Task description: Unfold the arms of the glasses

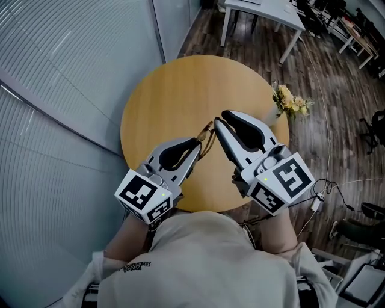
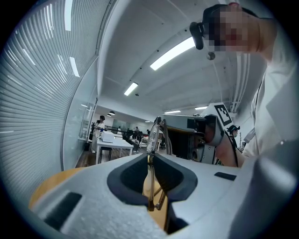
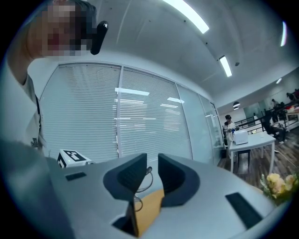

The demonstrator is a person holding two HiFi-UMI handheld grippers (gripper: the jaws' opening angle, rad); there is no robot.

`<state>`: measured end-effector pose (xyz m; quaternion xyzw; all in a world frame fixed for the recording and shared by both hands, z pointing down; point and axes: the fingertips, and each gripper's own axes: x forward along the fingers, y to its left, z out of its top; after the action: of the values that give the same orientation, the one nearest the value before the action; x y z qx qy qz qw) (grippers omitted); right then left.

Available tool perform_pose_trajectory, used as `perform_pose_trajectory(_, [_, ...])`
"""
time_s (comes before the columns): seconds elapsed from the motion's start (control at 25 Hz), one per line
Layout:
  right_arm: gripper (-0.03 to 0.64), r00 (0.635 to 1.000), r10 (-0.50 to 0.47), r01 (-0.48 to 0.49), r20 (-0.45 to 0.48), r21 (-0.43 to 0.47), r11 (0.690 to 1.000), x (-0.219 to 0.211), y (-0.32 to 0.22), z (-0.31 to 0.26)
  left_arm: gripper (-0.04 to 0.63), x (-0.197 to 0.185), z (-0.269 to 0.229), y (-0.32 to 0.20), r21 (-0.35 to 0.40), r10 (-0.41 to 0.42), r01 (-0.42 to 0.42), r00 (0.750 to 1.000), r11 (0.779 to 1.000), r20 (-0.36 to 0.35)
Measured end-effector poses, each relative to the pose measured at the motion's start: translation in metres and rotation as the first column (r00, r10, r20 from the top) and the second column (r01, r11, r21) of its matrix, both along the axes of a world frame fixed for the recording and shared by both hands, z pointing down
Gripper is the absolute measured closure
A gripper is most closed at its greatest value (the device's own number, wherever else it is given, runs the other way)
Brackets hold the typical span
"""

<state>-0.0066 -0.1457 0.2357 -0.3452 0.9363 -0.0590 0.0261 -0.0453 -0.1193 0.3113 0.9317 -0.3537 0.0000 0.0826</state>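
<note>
Thin-framed glasses (image 1: pixel 206 133) hang in the air over the round wooden table (image 1: pixel 174 90), edge-on between my two grippers. My left gripper (image 1: pixel 198 143) is shut on them. In the left gripper view one lens rim (image 2: pixel 152 135) stands up out of the closed jaws of the left gripper (image 2: pixel 152 156). My right gripper (image 1: pixel 220 118) comes in from the right, its tips right beside the glasses. In the right gripper view the right gripper (image 3: pixel 152 161) shows a gap between its jaws. The glasses' wire (image 3: pixel 148 170) lies by the left pad, not pinched.
A bunch of yellow flowers (image 1: pixel 292 102) sits at the table's right edge. A glass wall with blinds (image 1: pixel 54 90) runs along the left. A white desk (image 1: pixel 264 12) stands farther back on the wood floor. People are in the distant office.
</note>
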Motion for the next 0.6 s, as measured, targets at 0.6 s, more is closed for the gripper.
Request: perform_pose_trajectory(0.6, [0.546,0.995,0.058,-0.058,-0.079,0.007,0.998,0.024,0.008,0.021,0.543,-0.034,-0.012,-0.02,-0.053,-0.131,0.125,0.981,0.991,-0.143])
